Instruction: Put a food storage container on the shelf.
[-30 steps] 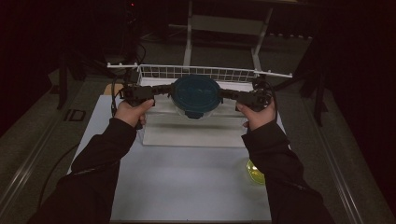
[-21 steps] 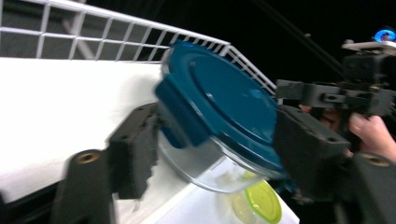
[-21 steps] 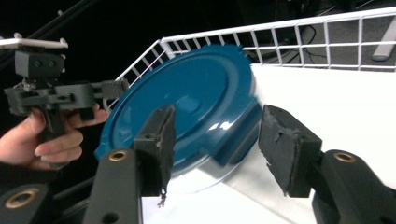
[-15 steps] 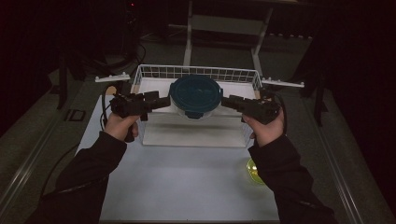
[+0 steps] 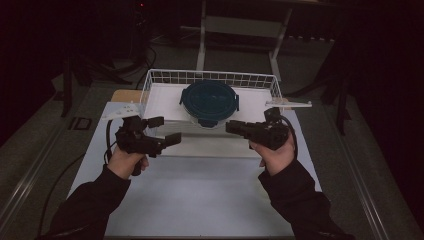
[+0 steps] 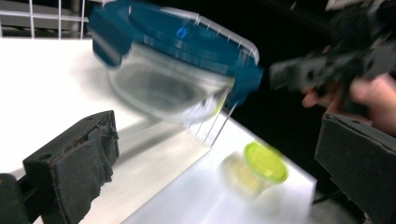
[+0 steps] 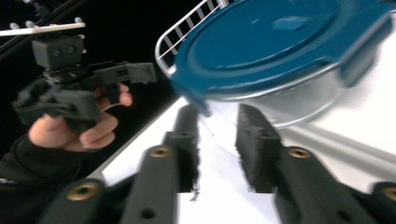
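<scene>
Now the left gripper has its fingers spread wide with nothing between them; they have just been opening. The right gripper fingers have just been closing, also on nothing. Both are apart from the blue-lidded container, which sits in the wire basket at the far part of the bench, so I judge it is released there.
</scene>
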